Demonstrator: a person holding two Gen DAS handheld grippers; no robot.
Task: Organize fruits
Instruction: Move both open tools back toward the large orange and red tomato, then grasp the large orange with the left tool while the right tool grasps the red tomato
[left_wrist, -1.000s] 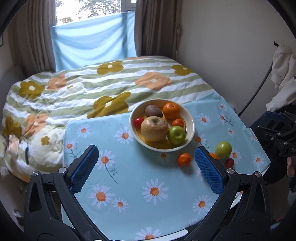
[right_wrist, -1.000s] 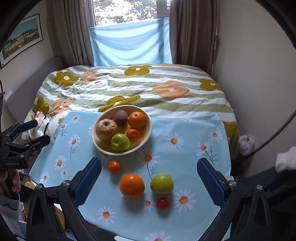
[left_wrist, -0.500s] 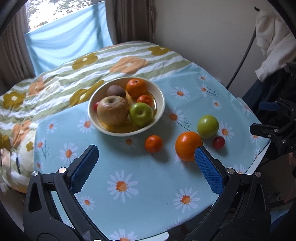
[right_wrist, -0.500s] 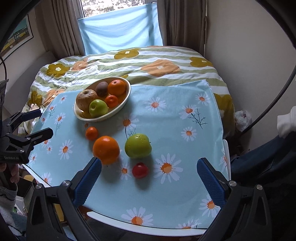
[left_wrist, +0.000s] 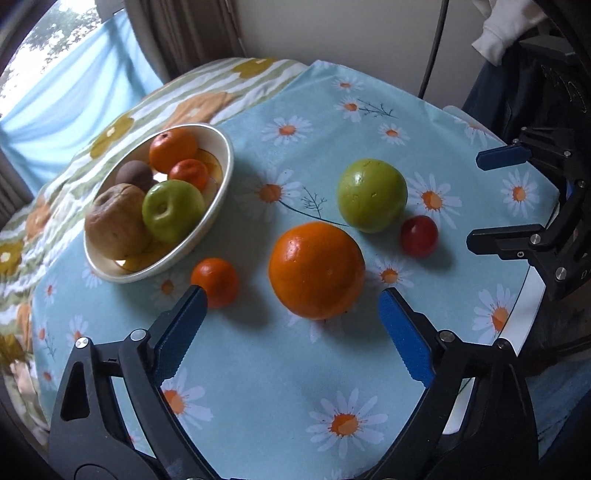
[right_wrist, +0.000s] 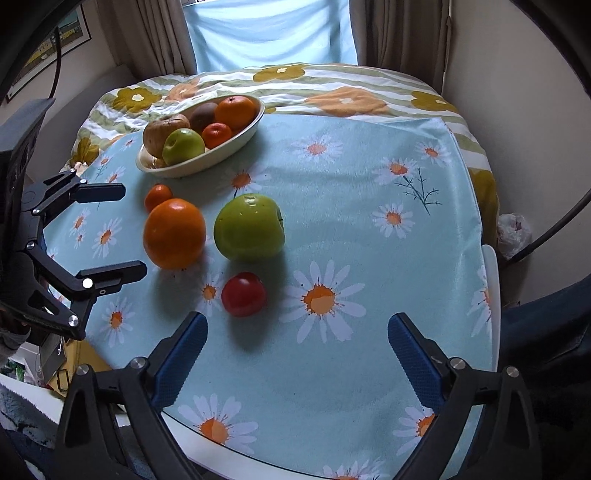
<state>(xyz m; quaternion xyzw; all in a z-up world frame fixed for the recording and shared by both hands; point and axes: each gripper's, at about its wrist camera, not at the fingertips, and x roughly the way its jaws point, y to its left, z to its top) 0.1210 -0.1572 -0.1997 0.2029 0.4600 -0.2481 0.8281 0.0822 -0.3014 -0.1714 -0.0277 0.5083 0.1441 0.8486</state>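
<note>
The left gripper (left_wrist: 291, 306) has its two blue fingers (left_wrist: 179, 332) spread wide, and they are just starting to close. Nothing is held between them. The big orange (left_wrist: 316, 270) sits at about 12 o'clock from the fingertips, very near but not touched. The small orange (left_wrist: 216, 282) peeks out just beside the left finger, at about 10 o'clock. Further out, at 1 o'clock, are the green apple (left_wrist: 372, 195) and the little red fruit (left_wrist: 419, 236).

The right gripper (right_wrist: 297, 332) is spread wide too, its jaws also starting to close with nothing between them. The little red fruit lies at about 11 o'clock from its tips, near its left finger. The green apple sits behind that, at 11 to 12 o'clock.

The bowl (left_wrist: 221, 184) is at 10 o'clock in the left view, well apart from the four loose fruits. It already has an orange, a small orange, a green apple, a brown apple and a dark brown fruit in it. All of this sits on the daisy tablecloth (left_wrist: 295, 387).

I think this is the reaching step: both grippers are lining up over loose fruits, and no fruit has been picked up yet. Four fruits are not yet in the bowl.

Next, the left gripper likely needs to go down around the big orange so a finger is on each side, then squeeze gently. The orange is round and could roll away if bumped. The right gripper would need to slide left to get around the red fruit.
</note>
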